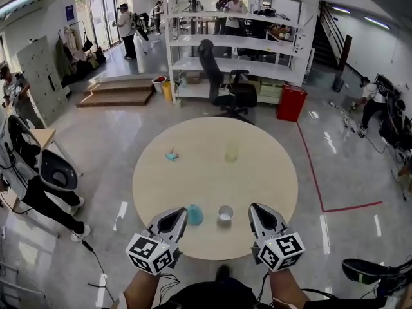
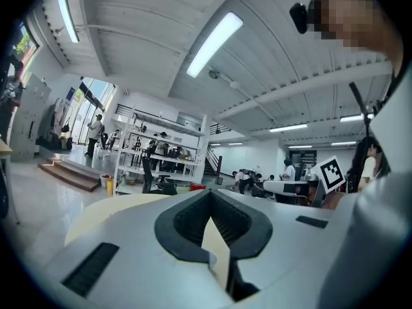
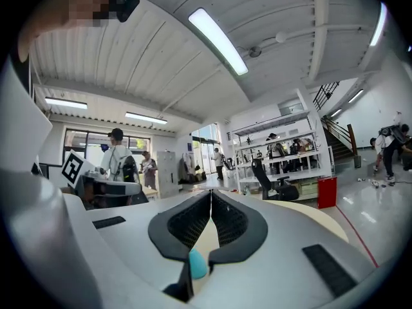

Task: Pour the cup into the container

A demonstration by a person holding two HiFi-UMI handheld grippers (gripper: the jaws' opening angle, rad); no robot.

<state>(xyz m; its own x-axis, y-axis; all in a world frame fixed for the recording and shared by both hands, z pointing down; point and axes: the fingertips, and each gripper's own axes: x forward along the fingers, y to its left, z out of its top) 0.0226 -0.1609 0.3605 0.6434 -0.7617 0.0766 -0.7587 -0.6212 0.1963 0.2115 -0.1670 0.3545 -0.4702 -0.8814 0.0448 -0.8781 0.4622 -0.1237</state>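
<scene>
On the round beige table a blue cup stands near the front edge. A small clear cup with a white rim is just right of it. A pale yellow translucent container stands further back, with a small teal object to its left. My left gripper is at the front edge, just left of the blue cup, shut and empty. My right gripper is right of the clear cup, shut with nothing held. In the right gripper view the blue cup shows low through the gap behind the jaws.
A black office chair and white shelving stand beyond the table, with a red bin to their right. A white and black machine is at the left. Red tape runs along the floor on the right. People stand around the room.
</scene>
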